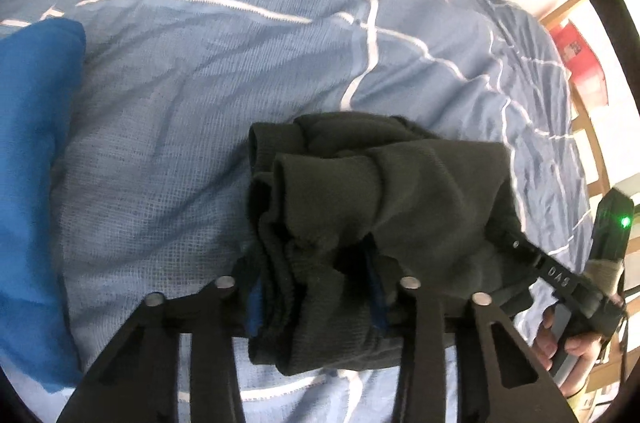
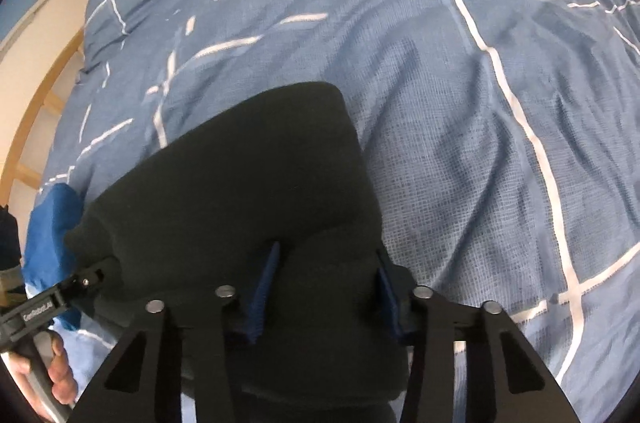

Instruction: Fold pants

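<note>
Left gripper [image 1: 316,299] clamped on pants [image 1: 360,207]; right gripper [image 2: 326,297] likewise, jaws wide on bundle. Pants folded compact, held just above duvet [image 1: 208,71]. Remaining, apparently: set down, release.

A home bedroom: blue checked duvet [image 1: 240,63] over a wood-framed bed [image 2: 60,59].

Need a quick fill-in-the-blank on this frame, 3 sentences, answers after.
1. The folded pants are ____ in colour.
2. The pants lie on a blue checked ____ with white lines.
3. The bright blue cloth lies to the ____ of the pants in the left wrist view.

Answers: black; duvet; left
</note>
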Available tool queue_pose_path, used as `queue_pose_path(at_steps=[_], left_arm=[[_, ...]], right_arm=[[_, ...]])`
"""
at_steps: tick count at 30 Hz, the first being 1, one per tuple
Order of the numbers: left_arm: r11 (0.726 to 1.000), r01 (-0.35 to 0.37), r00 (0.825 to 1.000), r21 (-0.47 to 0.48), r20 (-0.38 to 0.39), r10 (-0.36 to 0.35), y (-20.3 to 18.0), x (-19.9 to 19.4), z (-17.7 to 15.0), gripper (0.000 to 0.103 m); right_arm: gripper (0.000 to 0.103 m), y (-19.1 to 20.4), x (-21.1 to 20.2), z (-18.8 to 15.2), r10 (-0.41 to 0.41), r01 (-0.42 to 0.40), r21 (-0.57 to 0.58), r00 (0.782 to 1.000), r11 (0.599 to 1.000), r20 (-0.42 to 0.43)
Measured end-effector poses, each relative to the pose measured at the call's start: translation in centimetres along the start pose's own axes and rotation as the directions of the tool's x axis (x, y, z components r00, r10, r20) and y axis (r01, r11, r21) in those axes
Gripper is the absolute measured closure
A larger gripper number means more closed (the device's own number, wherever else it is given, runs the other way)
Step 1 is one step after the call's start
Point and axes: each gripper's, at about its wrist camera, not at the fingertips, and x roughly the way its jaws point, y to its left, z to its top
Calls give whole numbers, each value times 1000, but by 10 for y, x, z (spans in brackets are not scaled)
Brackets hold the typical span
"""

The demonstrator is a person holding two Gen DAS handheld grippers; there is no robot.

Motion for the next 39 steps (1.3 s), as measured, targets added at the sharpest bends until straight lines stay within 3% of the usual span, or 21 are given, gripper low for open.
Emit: queue_pose_path(at_steps=[5, 11, 22, 31, 39], left_arm=[[999, 41, 998, -12, 41, -40, -2, -15, -2, 77], [998, 62, 992, 8, 111, -63, -16, -36, -5, 78], [993, 67, 963, 93, 256, -89, -20, -128, -10, 78], [995, -13, 944, 98, 330, -20, 40, -213, -3, 78], [997, -64, 926, 53, 376, 39, 118, -261, 3, 78]], right_arm=[[70, 10, -19, -6, -24, 26, -24, 998, 999, 56], [72, 13, -49, -9, -14, 19, -43, 993, 999, 117], [73, 53, -126, -17, 21, 8, -102, 962, 995, 274], [73, 137, -155, -21, 105, -53, -165, 940, 985, 326], [73, 228, -144, -29, 178, -107, -234, 935, 966, 308]])
